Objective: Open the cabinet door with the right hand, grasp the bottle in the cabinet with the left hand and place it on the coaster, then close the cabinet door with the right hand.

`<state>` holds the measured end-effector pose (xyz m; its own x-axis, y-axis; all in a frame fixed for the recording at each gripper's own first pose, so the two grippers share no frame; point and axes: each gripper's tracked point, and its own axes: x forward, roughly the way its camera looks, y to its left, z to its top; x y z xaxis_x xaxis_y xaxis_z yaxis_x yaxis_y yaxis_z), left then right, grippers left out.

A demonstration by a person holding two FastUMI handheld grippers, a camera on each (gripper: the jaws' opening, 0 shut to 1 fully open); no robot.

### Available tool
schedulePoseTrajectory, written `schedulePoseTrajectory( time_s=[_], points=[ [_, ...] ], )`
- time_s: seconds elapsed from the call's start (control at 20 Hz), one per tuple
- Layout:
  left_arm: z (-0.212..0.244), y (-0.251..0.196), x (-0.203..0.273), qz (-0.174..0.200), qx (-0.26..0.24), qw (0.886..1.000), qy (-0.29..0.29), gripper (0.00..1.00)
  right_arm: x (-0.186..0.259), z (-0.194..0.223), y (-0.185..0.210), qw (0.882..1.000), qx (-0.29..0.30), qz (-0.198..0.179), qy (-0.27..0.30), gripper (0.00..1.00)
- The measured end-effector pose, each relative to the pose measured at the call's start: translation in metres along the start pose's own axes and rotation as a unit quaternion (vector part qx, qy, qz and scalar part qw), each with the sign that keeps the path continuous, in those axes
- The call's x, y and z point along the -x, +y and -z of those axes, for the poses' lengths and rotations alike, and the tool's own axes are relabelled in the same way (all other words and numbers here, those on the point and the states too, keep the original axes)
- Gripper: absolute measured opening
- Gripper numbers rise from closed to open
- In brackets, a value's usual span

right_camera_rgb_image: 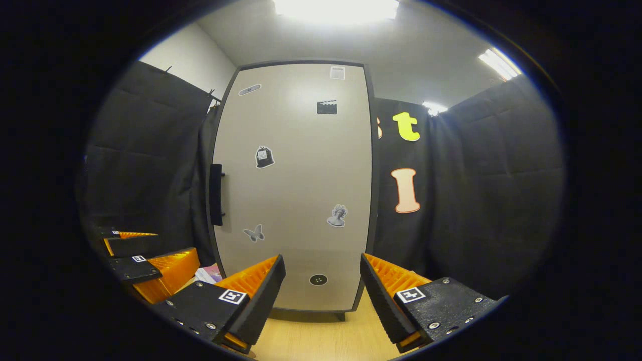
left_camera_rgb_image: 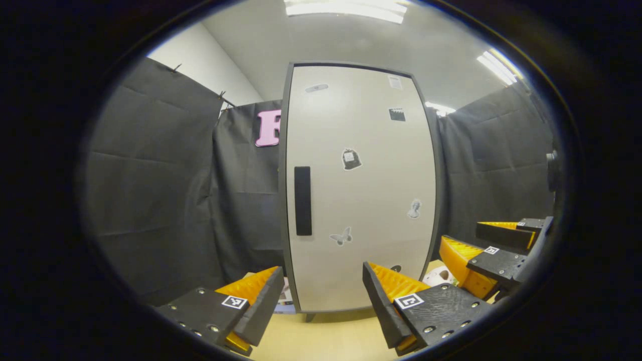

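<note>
Cabinet door (left_camera_rgb_image: 361, 190) closed; both tools spread.

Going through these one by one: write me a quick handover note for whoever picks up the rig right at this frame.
Left gripper: open, holding nothing, facing the cabinet door.
Right gripper: open, holding nothing, short of the door.
The door is shut; its dark handle sits at the left edge.
The bottle and coaster are not visible from here.
Done: nothing yet.
Left: open the door with the right, move the bottle to the coaster with the left, close the door.
</note>
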<state>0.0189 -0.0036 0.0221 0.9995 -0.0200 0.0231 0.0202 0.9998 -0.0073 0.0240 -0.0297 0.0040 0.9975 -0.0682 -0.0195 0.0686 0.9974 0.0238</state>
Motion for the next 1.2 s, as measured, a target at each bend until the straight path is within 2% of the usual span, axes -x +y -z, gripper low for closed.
schedulePoseTrajectory(
  time_s=[0.45,0.75,1.0,1.2],
  points=[
    [0.011,0.014,0.014,-0.005,0.001,1.0,0.011,0.9,-0.017,-0.008,0.01,1.0,0.013,-0.011,-0.006,0.93],
    [0.031,0.034,0.049,-0.01,0.008,1.0,0.023,0.9,-0.042,-0.043,0.032,0.999,0.0,-0.025,-0.034,0.93],
    [0.046,0.06,0.098,-0.032,0.018,0.999,0.013,0.9,-0.065,-0.068,0.08,0.997,0.006,-0.05,-0.06,0.93],
    [0.05,0.071,0.125,-0.049,0.009,0.999,0.014,0.9,-0.085,-0.073,0.134,0.995,-0.003,-0.085,-0.052,0.92]
  ],
)
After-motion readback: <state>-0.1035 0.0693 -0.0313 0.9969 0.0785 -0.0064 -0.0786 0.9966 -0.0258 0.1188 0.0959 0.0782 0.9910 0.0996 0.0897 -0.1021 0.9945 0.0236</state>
